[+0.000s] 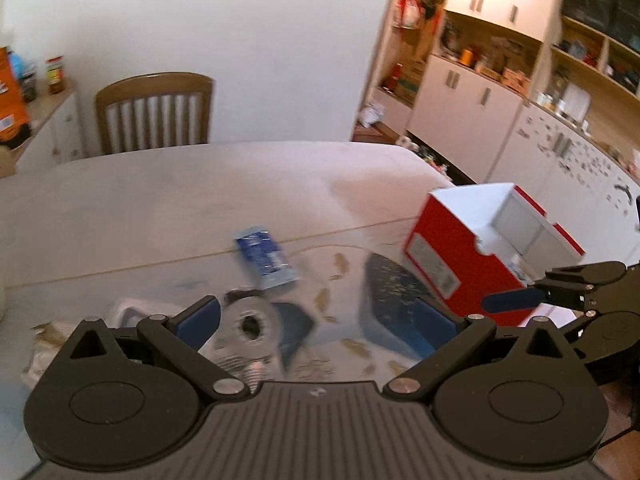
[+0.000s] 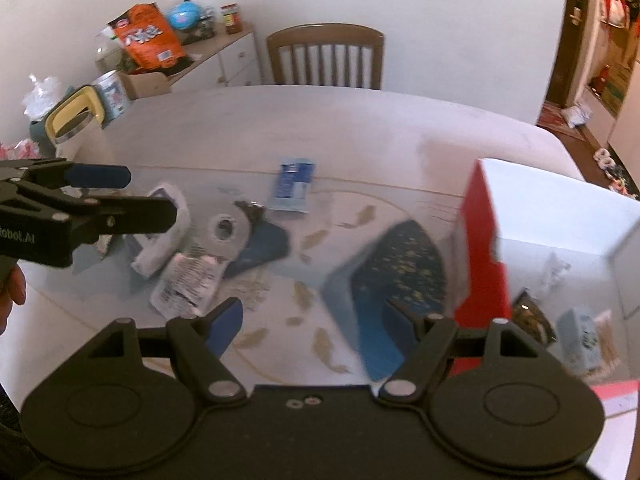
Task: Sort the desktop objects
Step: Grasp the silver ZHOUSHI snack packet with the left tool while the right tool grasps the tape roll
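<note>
My left gripper (image 1: 318, 318) is open and empty above a roll of tape (image 1: 250, 322). It also shows at the left of the right wrist view (image 2: 120, 196). A blue packet (image 1: 266, 258) lies farther back on the table; it also shows in the right wrist view (image 2: 292, 188). My right gripper (image 2: 316, 326) is open and empty beside a red and white box (image 2: 484, 248), which holds a few items (image 2: 580, 336). The same box (image 1: 452, 256) stands right of my left gripper. In the right wrist view the tape (image 2: 225, 229), a white crumpled packet (image 2: 188, 286) and a white object (image 2: 160, 236) lie left.
A patterned blue and white mat (image 2: 396, 272) covers the near table. A wooden chair (image 2: 326, 56) stands behind the table. A side cabinet with snacks (image 2: 148, 36) is at far left, shelves (image 1: 500, 60) at right. The view is blurred.
</note>
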Action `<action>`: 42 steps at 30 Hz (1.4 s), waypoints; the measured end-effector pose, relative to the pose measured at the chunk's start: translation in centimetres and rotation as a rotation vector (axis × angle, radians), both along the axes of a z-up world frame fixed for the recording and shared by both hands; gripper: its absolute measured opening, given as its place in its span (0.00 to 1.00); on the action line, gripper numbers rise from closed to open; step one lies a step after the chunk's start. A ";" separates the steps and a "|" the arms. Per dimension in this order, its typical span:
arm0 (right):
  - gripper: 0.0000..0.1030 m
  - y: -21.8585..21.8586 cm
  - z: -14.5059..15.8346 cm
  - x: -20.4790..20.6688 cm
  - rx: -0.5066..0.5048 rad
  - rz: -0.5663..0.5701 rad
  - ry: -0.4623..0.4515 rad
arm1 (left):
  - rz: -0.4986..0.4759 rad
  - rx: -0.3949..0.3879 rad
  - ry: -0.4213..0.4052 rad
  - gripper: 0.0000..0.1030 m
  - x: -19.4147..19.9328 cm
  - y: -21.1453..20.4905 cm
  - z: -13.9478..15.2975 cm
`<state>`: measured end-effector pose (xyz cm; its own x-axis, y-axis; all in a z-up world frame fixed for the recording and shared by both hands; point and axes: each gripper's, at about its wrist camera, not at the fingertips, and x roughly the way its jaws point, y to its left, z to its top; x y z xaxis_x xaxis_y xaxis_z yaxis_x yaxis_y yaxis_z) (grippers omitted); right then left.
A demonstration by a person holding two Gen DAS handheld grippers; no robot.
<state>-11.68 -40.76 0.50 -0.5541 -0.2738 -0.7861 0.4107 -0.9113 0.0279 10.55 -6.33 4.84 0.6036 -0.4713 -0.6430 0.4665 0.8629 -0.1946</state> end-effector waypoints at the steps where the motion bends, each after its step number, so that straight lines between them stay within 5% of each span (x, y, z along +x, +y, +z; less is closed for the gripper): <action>1: 0.74 -0.4 -0.1 -0.1 0.000 0.004 0.001 | 0.016 0.001 -0.007 1.00 0.0 0.8 -0.1; 24: 0.72 -9.5 -3.6 -3.3 0.053 0.104 0.022 | 0.220 0.094 0.005 1.00 1.7 13.2 -4.5; 42: 0.72 -12.9 -7.2 -7.1 0.133 0.096 -0.015 | 0.196 0.202 0.056 1.00 5.1 17.3 -10.6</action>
